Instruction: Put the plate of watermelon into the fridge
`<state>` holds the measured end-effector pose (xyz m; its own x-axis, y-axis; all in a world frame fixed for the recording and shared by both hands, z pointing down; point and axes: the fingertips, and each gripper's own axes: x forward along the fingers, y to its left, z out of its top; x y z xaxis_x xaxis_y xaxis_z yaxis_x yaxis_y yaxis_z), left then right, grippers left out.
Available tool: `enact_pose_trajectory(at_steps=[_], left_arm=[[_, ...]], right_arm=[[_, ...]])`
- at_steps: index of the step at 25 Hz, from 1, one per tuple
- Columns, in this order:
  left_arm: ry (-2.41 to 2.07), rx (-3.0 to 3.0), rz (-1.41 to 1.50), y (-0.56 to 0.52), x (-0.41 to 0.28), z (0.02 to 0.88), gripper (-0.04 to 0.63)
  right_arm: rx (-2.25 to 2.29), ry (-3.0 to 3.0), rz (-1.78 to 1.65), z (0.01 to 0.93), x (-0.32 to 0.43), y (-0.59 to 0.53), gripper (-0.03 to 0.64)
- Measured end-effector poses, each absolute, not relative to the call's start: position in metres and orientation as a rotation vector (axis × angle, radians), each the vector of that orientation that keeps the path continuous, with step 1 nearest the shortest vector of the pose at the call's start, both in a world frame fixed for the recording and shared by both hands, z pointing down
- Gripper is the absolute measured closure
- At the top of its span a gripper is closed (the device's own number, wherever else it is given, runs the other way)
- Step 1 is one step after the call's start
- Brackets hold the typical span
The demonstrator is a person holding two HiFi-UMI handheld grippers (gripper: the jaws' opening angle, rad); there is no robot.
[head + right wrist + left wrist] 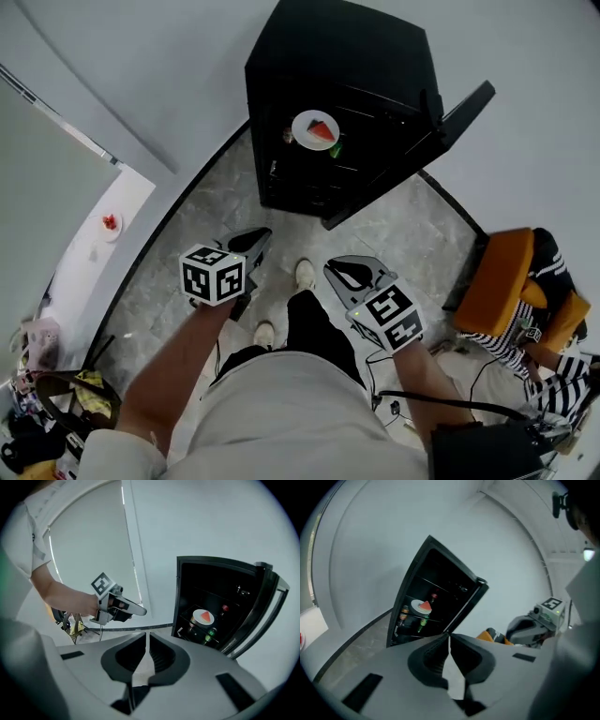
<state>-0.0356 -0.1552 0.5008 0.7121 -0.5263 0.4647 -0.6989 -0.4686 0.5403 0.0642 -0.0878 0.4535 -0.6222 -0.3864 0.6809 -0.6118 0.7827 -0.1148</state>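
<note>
The white plate of watermelon (315, 129) sits on a shelf inside the open black fridge (356, 56), also seen as the plate (422, 606) in the left gripper view and the plate (203, 617) in the right gripper view. The fridge door (457, 114) stands swung out to the right. My left gripper (251, 241) hangs over the floor, well short of the fridge; its jaws are shut with nothing between them (449, 637). My right gripper (349, 274) is beside it at about the same height, its jaws drawn together to a thin slit and empty (146, 634).
Bottles (210, 633) stand on the fridge shelves by the plate. A second small plate with red fruit (111, 223) lies on a white counter at the left. A person sits in an orange chair (506, 281) at the right. Cables and bags lie on the floor near my feet.
</note>
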Motion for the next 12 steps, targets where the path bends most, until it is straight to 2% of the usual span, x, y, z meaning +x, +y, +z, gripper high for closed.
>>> enact_pose_trajectory(at_steps=[12], left_arm=[[-0.569,2.339,0.391,0.035,-0.055,0.441,0.583]], right_arm=[[0.843,-2.366,0.448,0.426,0.045,0.009,0.592]])
